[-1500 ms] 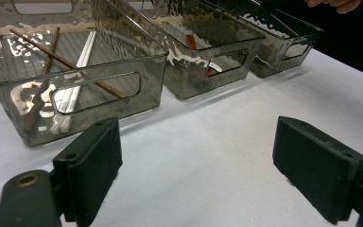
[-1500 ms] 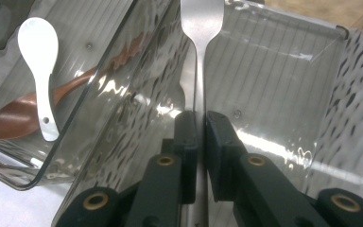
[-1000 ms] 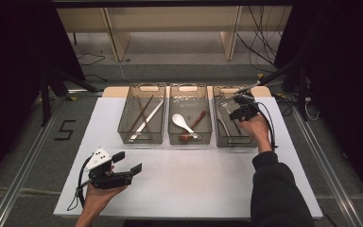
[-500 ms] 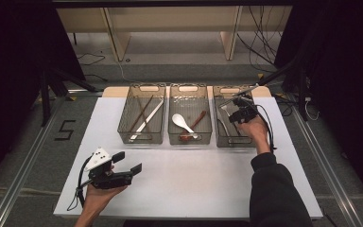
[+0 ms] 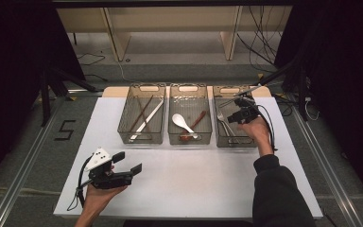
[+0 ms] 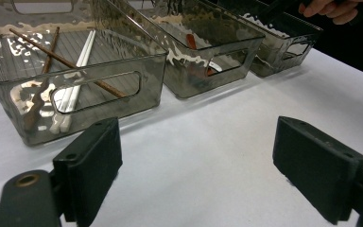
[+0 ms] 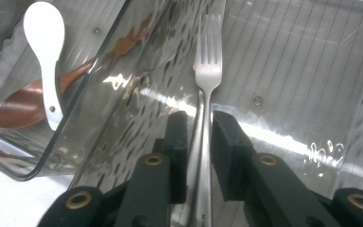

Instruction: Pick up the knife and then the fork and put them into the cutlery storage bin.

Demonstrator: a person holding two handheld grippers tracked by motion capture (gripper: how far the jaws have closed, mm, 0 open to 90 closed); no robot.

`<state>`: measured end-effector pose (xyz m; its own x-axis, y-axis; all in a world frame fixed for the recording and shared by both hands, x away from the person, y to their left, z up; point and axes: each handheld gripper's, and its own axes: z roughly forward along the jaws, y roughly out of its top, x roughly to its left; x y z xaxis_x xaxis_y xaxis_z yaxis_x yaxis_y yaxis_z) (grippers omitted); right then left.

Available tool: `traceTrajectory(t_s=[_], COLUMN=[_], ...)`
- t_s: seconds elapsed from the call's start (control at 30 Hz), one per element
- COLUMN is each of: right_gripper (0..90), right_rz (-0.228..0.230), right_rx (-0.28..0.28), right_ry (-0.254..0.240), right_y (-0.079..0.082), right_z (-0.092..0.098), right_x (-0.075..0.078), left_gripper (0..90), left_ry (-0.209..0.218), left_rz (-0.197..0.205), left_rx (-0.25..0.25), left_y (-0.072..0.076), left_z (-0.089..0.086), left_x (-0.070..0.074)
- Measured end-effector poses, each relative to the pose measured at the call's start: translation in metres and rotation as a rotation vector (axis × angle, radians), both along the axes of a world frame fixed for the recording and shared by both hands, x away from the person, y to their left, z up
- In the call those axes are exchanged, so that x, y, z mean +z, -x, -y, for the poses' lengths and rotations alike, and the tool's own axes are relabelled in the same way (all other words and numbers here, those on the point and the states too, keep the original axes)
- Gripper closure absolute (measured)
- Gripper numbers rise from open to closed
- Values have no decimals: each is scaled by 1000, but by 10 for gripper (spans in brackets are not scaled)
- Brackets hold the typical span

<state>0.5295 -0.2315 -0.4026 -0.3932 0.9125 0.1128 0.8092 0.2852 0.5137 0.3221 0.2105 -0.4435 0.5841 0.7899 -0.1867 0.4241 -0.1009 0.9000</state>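
I see the fork [image 7: 207,75] lying inside the right-hand bin [image 5: 236,137], its handle between my right gripper [image 7: 199,127] jaws, which have just been opening and now stand narrowly apart, pads off the metal. My left gripper [image 5: 127,163] hovers wide open above the table [image 5: 194,184].

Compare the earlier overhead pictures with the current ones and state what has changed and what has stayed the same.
The right gripper has just been opening its jaws, with the fork handle between them in the right bin. Both hands, the left gripper and the other cutlery kept their places.
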Motion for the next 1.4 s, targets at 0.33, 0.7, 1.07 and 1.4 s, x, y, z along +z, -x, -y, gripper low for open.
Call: traceTrajectory(t_s=[0.33,0.7,1.07,1.4], right_gripper=[597,438,342,284], right_rz=[73,149,206,252], right_rx=[57,76,100,120], right_ry=[-64,-146,-170,-206], right_y=[16,39,57,78], right_z=[-3,-7,-15,-20], right_x=[12,18,22,20], left_gripper=[159,159,159,159], left_ry=[-4,-3,-1,-1], left_rz=[-1,-7,-10,-15], left_rx=[-1,-5,-8,-13], left_y=[0,0,-1,-1], left_z=[0,1,2,2], left_x=[0,-1,-1,-1])
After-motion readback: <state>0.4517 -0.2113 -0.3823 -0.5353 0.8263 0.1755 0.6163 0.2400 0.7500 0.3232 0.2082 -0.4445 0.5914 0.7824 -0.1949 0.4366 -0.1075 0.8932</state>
